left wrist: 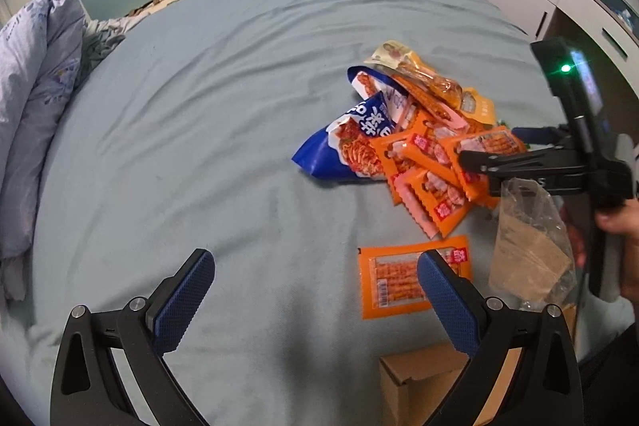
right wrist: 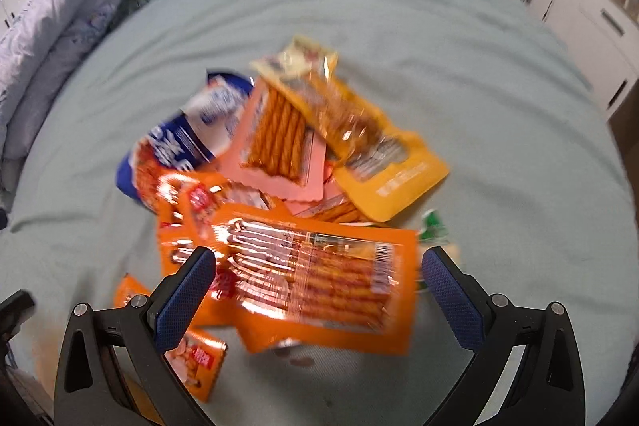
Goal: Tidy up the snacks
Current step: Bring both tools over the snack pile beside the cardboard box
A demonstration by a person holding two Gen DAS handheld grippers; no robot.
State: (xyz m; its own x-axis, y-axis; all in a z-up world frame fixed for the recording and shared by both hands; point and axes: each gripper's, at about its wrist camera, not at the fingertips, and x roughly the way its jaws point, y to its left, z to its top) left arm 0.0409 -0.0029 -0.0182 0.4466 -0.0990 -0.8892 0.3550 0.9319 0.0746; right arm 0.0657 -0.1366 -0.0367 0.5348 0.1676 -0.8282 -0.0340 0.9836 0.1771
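Left wrist view: left gripper [left wrist: 315, 290] spread, empty, over the bed sheet [left wrist: 199, 146]; 1 flat orange packet [left wrist: 399, 278] lay apart, near side of the snack pile [left wrist: 415, 138]; cardboard box [left wrist: 423, 378] nearer still. Right wrist view: right gripper [right wrist: 319, 290] spread above the pile's top orange packet [right wrist: 319, 286]. Judged light, limp, slippery; pinch an edge. Box visible only from the left.

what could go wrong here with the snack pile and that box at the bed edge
1. The glossy orange stick-snack packet lies between the open right gripper fingers atop overlapping packets, so closing might pinch two at once or slip off.
2. The brown cardboard box sits at the near edge of the light blue bedsheet, so a nudge from the open left gripper might tip it off.
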